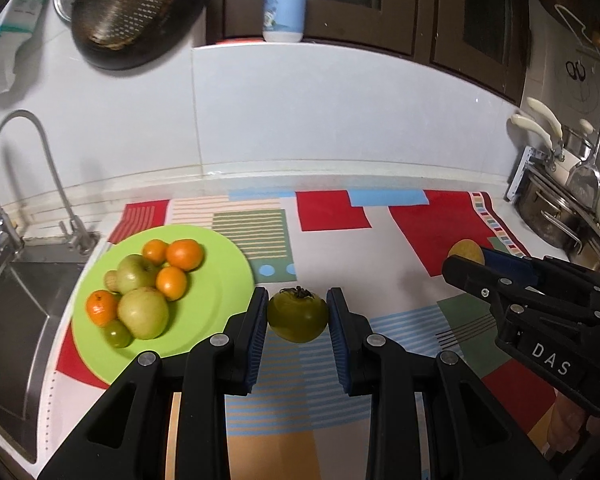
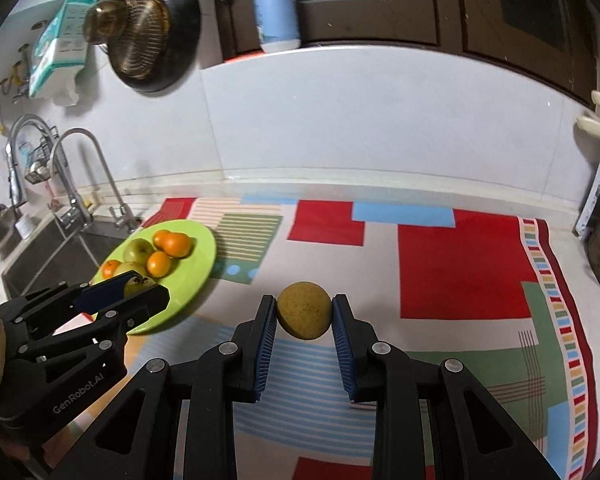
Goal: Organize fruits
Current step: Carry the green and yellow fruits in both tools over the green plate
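My left gripper is shut on a green tomato-like fruit with a dark stem, held above the patterned cloth. My right gripper is shut on a round yellow-brown fruit, also lifted off the cloth. A lime-green plate at the left carries several oranges and green apples. In the right wrist view the plate lies left of my held fruit, with the left gripper over its near rim. In the left wrist view the right gripper is at the right, holding the yellow-brown fruit.
A colourful patterned cloth covers the counter. A steel sink with a tap is left of the plate. Pots and utensils crowd the right end. A pan with a colander hangs on the tiled wall, and a bottle stands above.
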`<act>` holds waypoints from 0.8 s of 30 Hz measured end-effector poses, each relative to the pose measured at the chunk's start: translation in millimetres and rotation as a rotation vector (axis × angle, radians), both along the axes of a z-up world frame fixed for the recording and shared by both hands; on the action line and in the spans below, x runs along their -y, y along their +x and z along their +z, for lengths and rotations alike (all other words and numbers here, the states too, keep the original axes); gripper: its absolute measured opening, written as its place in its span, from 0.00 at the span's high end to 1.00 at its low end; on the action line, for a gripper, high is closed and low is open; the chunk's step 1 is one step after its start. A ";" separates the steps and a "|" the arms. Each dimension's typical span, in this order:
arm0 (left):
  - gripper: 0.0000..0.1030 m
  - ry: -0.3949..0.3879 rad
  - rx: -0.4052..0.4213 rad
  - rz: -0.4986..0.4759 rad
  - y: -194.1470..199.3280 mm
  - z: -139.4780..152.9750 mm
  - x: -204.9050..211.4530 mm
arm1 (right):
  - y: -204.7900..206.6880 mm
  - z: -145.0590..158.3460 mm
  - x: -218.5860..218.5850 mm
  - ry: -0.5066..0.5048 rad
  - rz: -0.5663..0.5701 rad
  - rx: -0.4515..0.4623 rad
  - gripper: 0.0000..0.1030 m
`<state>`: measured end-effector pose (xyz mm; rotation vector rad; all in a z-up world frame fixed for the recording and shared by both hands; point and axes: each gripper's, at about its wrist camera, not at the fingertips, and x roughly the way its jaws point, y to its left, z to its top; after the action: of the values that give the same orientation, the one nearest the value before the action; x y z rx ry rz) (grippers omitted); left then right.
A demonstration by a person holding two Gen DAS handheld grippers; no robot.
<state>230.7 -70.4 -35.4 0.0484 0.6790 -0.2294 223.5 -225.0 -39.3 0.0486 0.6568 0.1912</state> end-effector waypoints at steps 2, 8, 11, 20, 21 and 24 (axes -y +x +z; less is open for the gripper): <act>0.71 0.001 0.010 0.008 -4.4 3.1 -4.8 | -3.2 3.5 -4.4 0.000 0.009 0.011 0.71; 0.71 0.007 0.042 0.037 -15.7 13.7 -21.3 | -8.9 13.9 -21.7 0.000 0.039 0.044 0.71; 0.71 0.009 0.054 0.054 -19.0 18.0 -30.6 | -9.4 17.9 -31.0 0.002 0.057 0.058 0.71; 0.71 0.018 0.069 0.104 -22.6 23.5 -55.6 | -4.8 23.7 -57.7 0.009 0.111 0.077 0.71; 0.71 0.019 0.069 0.110 -22.4 23.5 -59.4 | -3.7 24.0 -60.7 0.010 0.118 0.077 0.71; 0.71 0.022 0.068 0.125 -21.5 22.9 -67.3 | 1.2 23.9 -70.5 0.013 0.140 0.076 0.71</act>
<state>209.3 -3.2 -12.5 0.0348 0.6147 -0.0999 224.7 -154.5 -15.3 0.0075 0.5835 0.3306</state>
